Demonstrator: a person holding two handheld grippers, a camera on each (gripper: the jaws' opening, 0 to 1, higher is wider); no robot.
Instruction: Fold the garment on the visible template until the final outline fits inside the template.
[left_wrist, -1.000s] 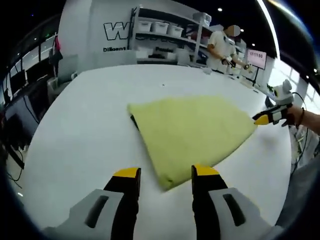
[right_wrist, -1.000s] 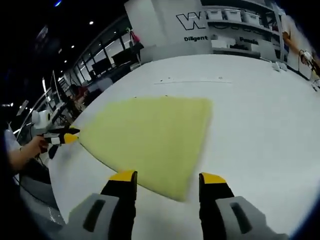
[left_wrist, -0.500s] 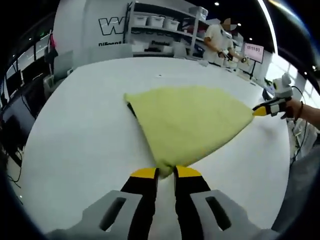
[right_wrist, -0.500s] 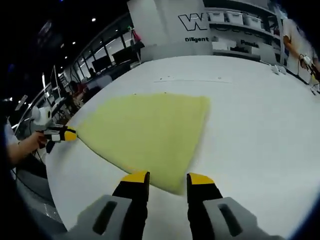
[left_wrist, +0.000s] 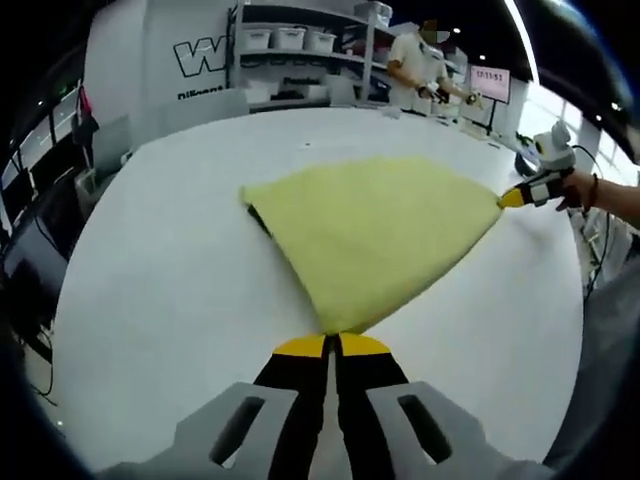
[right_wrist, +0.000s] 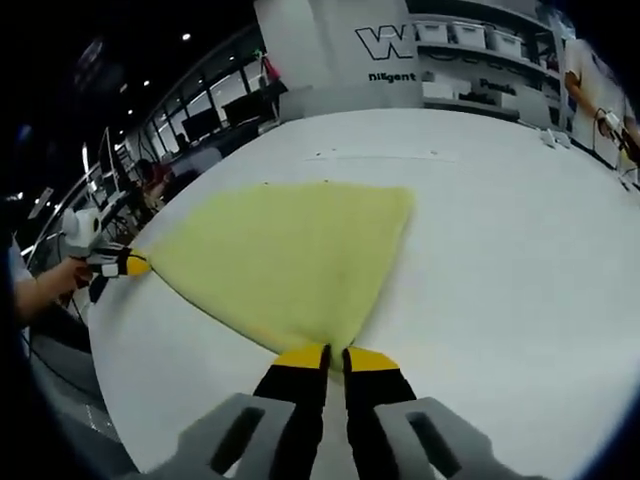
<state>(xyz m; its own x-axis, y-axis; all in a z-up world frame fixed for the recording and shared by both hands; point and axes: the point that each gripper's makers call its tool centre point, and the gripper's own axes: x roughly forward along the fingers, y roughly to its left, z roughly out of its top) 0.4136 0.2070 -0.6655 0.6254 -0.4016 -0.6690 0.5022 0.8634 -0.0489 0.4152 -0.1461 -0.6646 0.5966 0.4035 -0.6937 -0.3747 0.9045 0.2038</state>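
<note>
The yellow garment (left_wrist: 375, 225) on the white worktop (left_wrist: 160, 290) is pinched at opposite corners by the closed left gripper (left_wrist: 331, 345) and right gripper (right_wrist: 335, 353); the template is hidden.

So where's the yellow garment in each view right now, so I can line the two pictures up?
Left gripper view: the yellow garment spreads across the centre, its near corner at the gripper tips.
Right gripper view: the yellow garment lies centre-left, its near corner at the tips.
Shared landmark: the wall lettering behind the table.
</note>
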